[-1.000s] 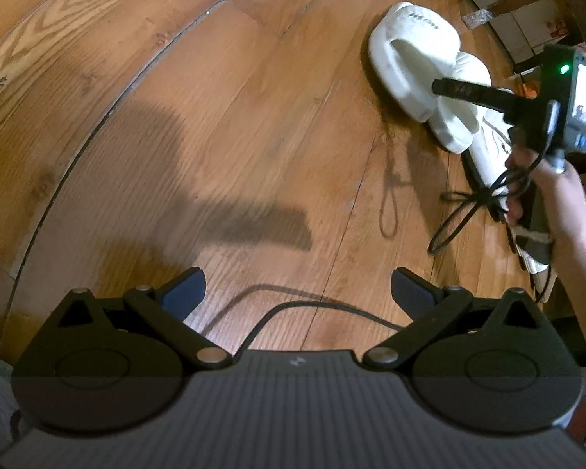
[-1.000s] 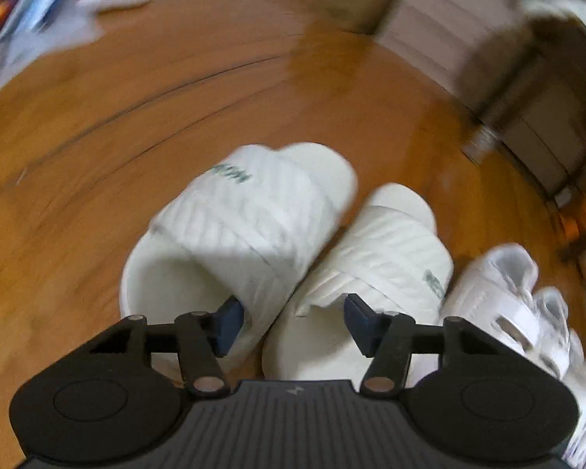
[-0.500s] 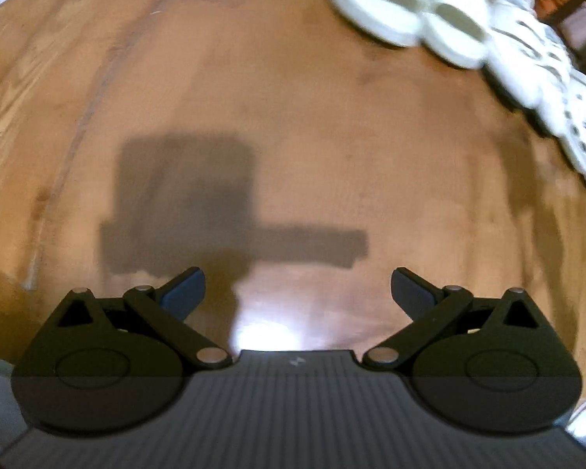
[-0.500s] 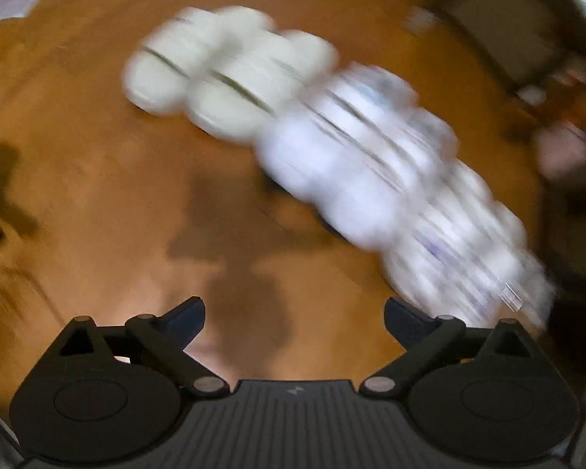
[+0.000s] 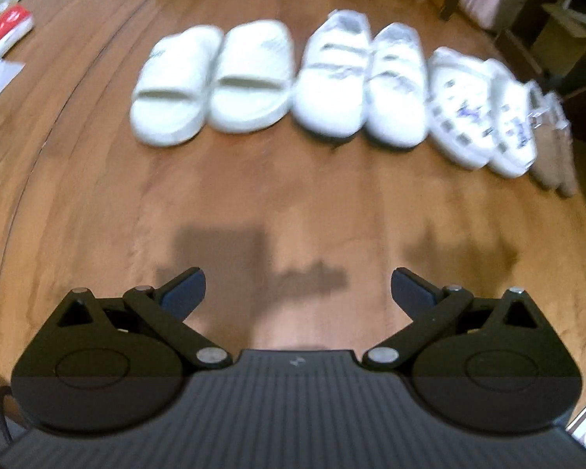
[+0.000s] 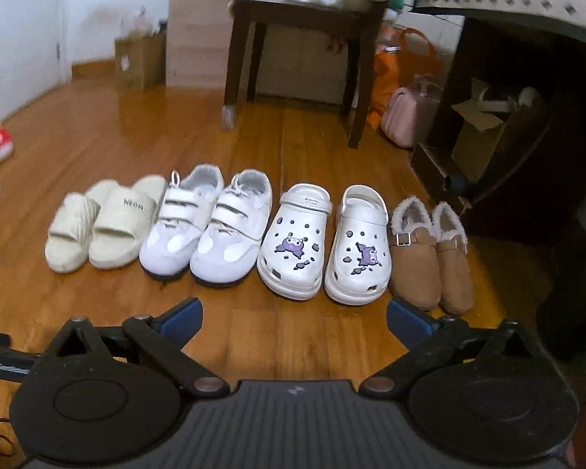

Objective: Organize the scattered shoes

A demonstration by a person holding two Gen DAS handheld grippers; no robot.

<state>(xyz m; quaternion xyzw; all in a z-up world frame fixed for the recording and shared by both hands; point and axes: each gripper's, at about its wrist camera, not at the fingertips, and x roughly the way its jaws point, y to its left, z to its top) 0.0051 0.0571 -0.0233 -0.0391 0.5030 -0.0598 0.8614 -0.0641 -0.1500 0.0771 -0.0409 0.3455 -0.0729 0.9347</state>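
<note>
- Left wrist view: the left gripper [image 5: 297, 287] hangs above the wooden floor [image 5: 273, 203] with its fingers spread wide and nothing between them.
- Its shadow falls on the boards just ahead of the fingertips.
- Further ahead, four pairs of shoes stand side by side in one row, toes toward the camera; the picture is somewhat blurred.
- From left to right in this view: cream slides [image 5: 211, 82], white strap sneakers [image 5: 361, 82], white clogs [image 5: 480, 111] with purple charms, and brown slippers [image 5: 552, 144] at the right edge.
- A red and white box [image 5: 6, 31] lies on the floor at the far left, well apart from the row.
- Right wrist view: the right gripper [image 6: 295, 318] is also spread wide and holds nothing, hovering over the floor near the toes of the row.
- The same row shows sharply here: slides [image 6: 105, 226], one marked "NEON", then sneakers [image 6: 209, 230], clogs [image 6: 326, 242] and fur-lined slippers [image 6: 431, 254].
- Each pair sits close together, and neighbouring pairs stand just beside each other.
- Behind the row stands a dark wooden table [image 6: 304, 15] with cloth piled on top.
- A pink bag [image 6: 410, 113] rests on the floor near the table's right leg.
- A brown paper bag [image 6: 138, 60] stands by the far wall at left.
</note>
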